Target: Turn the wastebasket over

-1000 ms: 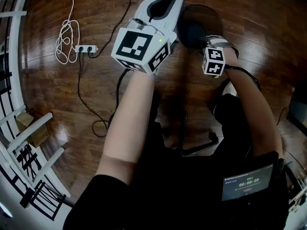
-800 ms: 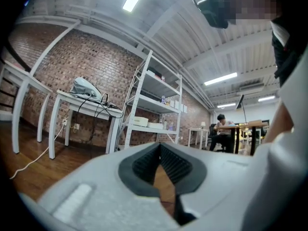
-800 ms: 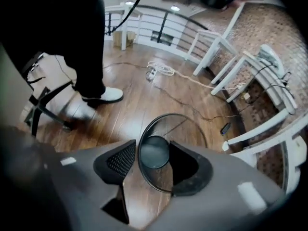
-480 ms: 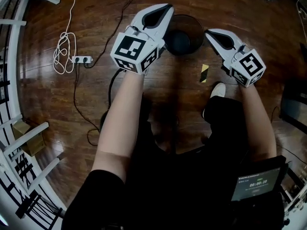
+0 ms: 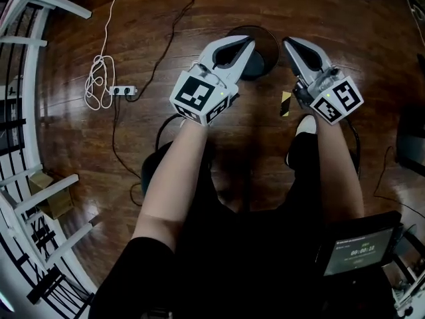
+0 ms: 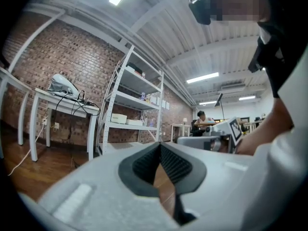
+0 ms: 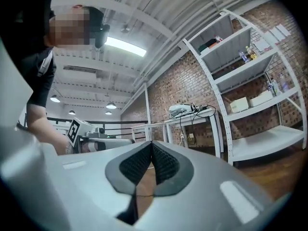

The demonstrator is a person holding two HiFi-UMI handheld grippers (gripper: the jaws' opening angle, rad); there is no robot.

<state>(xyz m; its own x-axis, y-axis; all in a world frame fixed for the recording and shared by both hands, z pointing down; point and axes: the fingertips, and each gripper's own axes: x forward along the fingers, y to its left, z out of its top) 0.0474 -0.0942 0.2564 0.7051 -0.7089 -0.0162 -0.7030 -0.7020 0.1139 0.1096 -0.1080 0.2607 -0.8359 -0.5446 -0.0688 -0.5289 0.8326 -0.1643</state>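
Note:
The dark round wastebasket [image 5: 267,48] stands on the wood floor, seen from above, its left part hidden behind my left gripper [image 5: 247,40]. That gripper is held level above it, jaws shut with nothing between them, as the left gripper view shows [image 6: 160,146]. My right gripper [image 5: 289,44] hangs just right of the basket, also level, shut and empty [image 7: 151,144]. Neither gripper touches the basket. Each gripper shows in the other's view: the right one [image 6: 219,134], the left one [image 7: 98,139].
A white power strip [image 5: 120,90] with coiled cable lies on the floor to the left, and black cables run past it. A yellow-black tape mark [image 5: 285,103] and a white shoe [image 5: 305,125] sit near the basket. White rack frames [image 5: 26,12] line the left side. Metal shelves [image 6: 137,105] stand ahead.
The right gripper has come up from the basket's rim, rolled over, and now sits level beside the left one. The left gripper has shifted a little to the right.

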